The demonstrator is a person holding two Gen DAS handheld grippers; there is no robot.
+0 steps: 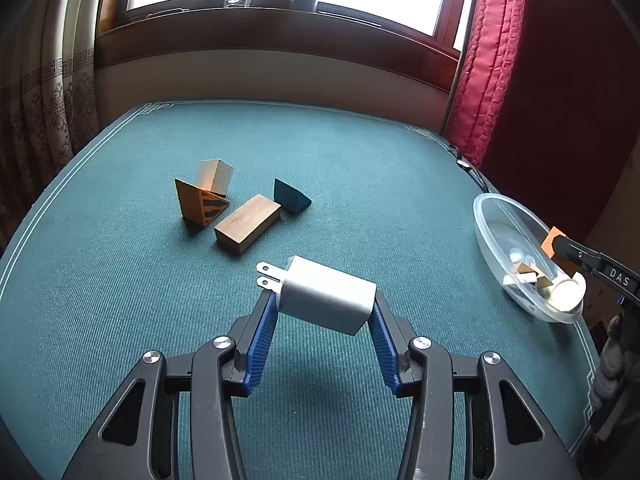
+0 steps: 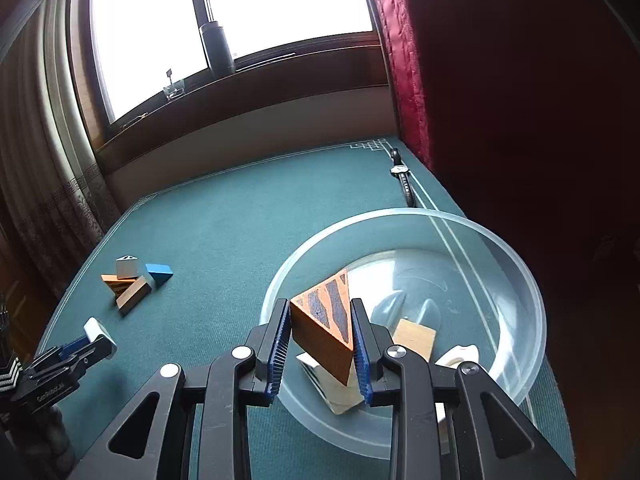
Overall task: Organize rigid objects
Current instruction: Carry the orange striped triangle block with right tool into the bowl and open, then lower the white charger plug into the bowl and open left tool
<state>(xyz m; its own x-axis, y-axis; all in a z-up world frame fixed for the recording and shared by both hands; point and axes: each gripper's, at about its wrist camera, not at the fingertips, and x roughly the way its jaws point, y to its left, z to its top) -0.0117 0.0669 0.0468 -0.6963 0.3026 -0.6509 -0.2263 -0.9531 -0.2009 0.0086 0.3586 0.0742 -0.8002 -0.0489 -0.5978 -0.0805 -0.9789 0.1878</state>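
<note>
Two grippers [image 1: 326, 304] [image 2: 320, 340] loaded, charger [image 1: 326, 300], striped wedge [image 2: 324, 332]

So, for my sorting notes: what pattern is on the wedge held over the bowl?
Orange wedge with dark stripes, clearest in the right wrist view.

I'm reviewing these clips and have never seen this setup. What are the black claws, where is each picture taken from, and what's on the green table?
The claws are two hand-held grippers, each with a camera looking along its fingers. In the left camera's picture, the left gripper clamps a white charger. In the right camera's picture, the right gripper holds an orange striped wedge over a clear bowl that already contains a few pieces. On the green table remain four blocks and a wristwatch.
</note>
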